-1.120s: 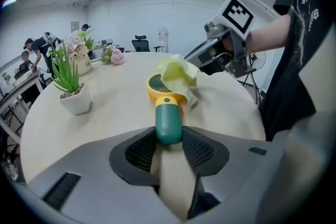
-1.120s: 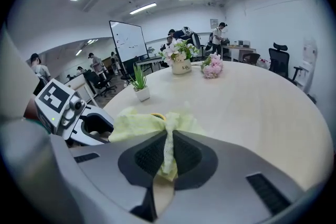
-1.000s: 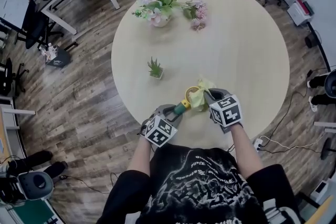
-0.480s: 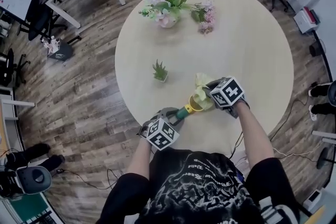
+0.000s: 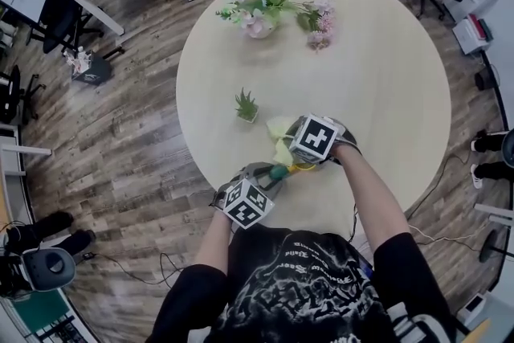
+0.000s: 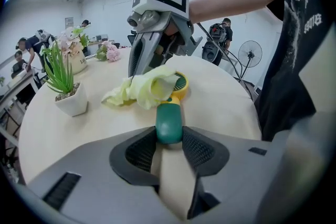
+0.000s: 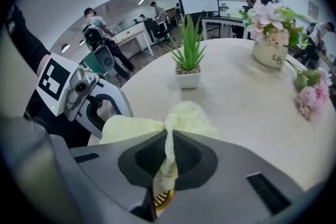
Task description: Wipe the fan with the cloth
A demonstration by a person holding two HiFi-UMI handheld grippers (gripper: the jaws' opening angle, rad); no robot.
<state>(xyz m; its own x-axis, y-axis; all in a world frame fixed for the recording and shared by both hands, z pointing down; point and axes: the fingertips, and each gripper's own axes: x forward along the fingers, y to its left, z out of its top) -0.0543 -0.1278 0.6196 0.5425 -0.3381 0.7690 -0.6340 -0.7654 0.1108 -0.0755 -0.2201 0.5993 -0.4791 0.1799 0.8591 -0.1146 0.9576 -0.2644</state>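
Note:
A small hand fan lies low over the round table [image 5: 385, 76], its green handle [image 6: 168, 122] clamped in my left gripper [image 6: 169, 139], which is shut on it. The fan's yellow grilled head [image 6: 180, 85] points away from me. A pale yellow cloth [image 5: 279, 142] drapes over that head. My right gripper [image 7: 168, 155] is shut on the bunched cloth [image 7: 184, 115] and presses it down on the fan from above; a bit of yellow grille [image 7: 163, 198] shows under its jaws. In the head view the right gripper [image 5: 291, 149] sits just beyond the left gripper [image 5: 269, 175].
A small potted plant [image 5: 246, 106] stands just left of the cloth. A vase of flowers [image 5: 259, 22] and loose pink blooms [image 5: 321, 20] sit at the table's far side. Desks, office chairs and people surround the table.
My right gripper has rolled and swept leftward across the fan head, dragging the cloth with it. The left gripper and the fan stayed put.

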